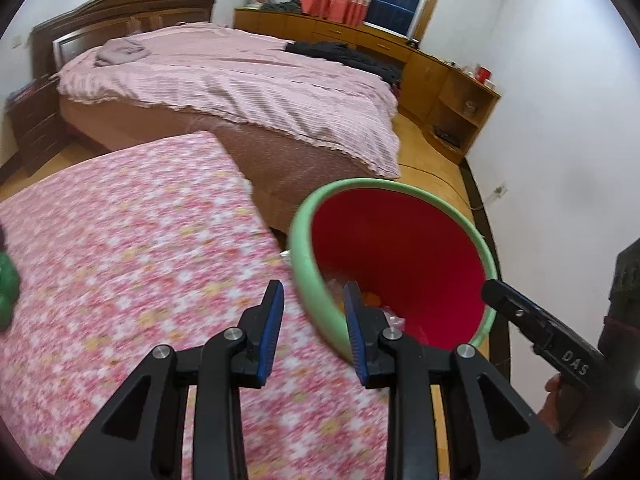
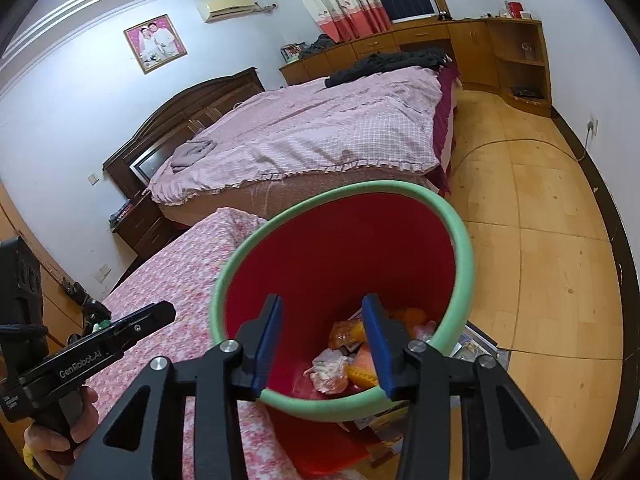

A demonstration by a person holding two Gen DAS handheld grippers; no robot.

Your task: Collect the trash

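Red bin (image 2: 360, 248) with green rim on the floor, just beside the flowered table (image 1: 120, 240); wrappers (image 2: 340, 360) at its bottom. Left gripper (image 1: 314, 332) open, empty, over table edge and rim. Right gripper (image 2: 320, 344) open, empty, above the bin.

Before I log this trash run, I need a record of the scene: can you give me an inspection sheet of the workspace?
Surface: table under a pink floral cloth, bare where visible.
Job's things: red bin with green rim beside the table; wrappers and scraps lie at its bottom.
Clutter: green object at the cloth's left edge, cut off; papers on the floor behind the bin.
Grippers: left gripper has its jaws apart, empty, straddling the bin rim; right gripper has its jaws apart, empty, over the bin.
Cables: a cord runs across the floor to a wall socket.
Surroundings: bed with pink cover, wooden cabinets, curtains.
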